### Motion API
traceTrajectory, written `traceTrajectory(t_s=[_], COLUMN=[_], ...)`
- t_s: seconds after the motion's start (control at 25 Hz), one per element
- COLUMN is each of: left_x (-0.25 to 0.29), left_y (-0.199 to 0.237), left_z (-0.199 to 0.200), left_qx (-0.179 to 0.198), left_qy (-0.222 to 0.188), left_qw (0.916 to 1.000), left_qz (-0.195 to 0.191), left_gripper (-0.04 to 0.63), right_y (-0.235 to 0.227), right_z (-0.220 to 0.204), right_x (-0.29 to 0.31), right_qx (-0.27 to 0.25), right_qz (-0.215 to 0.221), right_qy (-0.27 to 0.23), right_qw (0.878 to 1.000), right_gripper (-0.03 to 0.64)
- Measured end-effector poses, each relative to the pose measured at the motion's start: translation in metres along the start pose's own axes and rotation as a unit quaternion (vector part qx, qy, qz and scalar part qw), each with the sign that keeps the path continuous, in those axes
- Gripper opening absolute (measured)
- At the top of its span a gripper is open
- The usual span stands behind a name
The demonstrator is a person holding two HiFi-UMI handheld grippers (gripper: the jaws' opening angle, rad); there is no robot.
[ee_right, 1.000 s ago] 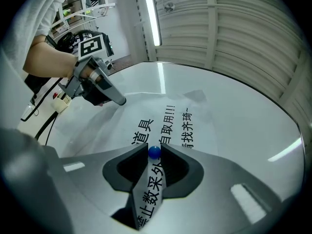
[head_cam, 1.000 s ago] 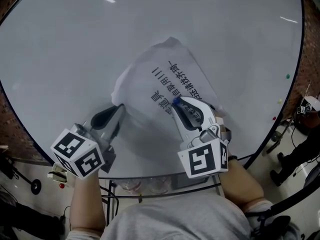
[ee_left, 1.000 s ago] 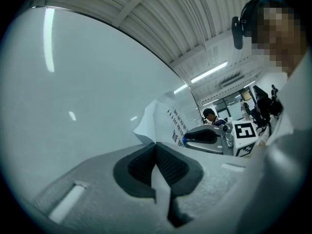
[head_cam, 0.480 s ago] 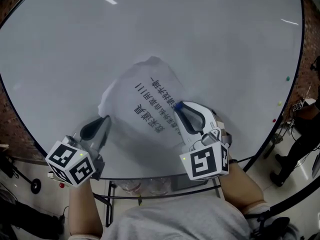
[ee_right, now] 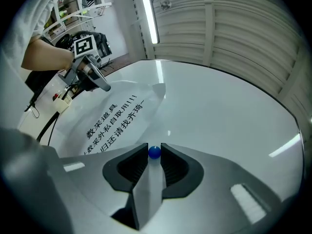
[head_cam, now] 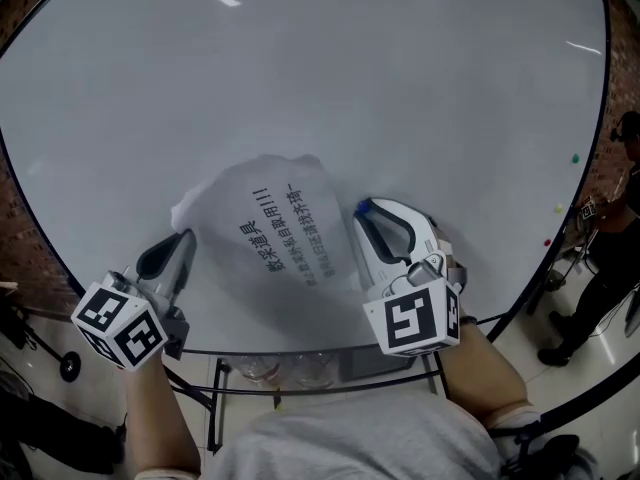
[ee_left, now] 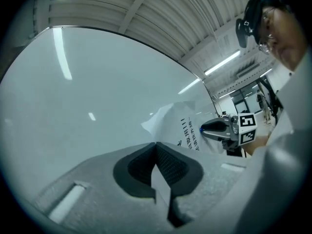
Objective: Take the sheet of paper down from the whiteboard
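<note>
**Paper in the left gripper, magnet in the right**

The left gripper (ee_left: 156, 144), at the lower left of the head view, has its jaws pressed together. The paper (head_cam: 265, 238) runs out from behind their tips, so they appear to be pinching its left edge. The right gripper (head_cam: 366, 214), at the lower right, is clamped on a small blue magnet (ee_right: 154, 152) held at its very tips, just beside the paper's right edge.

The paper sits low and centre in the head view, against the whiteboard (head_cam: 330, 88). It is bowed and rumpled, with its upper corners curling away from the surface and the printed lines running slantwise. No other magnet shows on it, so it looks to be free of the board and carried by the left jaws alone.

It is a light, limp sheet that will flop, fold and tear easily at the pinch if tugged. The best hold is on a bare margin close to a corner, well inside the edge. Moving it slowly should keep it from swinging.
</note>
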State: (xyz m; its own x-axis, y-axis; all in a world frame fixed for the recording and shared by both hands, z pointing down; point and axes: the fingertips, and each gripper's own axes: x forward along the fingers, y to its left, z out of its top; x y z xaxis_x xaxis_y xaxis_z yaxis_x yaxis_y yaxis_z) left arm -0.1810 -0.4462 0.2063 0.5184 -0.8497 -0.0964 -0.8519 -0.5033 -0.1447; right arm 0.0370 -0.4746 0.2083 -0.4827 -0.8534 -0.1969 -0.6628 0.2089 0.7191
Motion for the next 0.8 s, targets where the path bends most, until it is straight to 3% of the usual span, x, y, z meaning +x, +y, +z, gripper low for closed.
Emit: traceTrajectory(t_s=[0.52,0.8], left_x=[0.008,0.005], left_y=[0.003,-0.005], left_z=[0.01,-0.024], left_qx=[-0.01,-0.024], left_qy=[0.012,0.048], left_qw=[0.9999,0.9986], left_qz=[-0.003,-0.003], left_gripper=[0.002,0.002], right_y=[-0.01,-0.005], right_z=[0.011,0.013], right_x=[0.019,-0.009], right_qx=[0.0,0.023], right_qz=[0.009,0.0], right_qy=[-0.004,-0.004], right_qw=[1.0,1.0], right_gripper=[0.083,0.002])
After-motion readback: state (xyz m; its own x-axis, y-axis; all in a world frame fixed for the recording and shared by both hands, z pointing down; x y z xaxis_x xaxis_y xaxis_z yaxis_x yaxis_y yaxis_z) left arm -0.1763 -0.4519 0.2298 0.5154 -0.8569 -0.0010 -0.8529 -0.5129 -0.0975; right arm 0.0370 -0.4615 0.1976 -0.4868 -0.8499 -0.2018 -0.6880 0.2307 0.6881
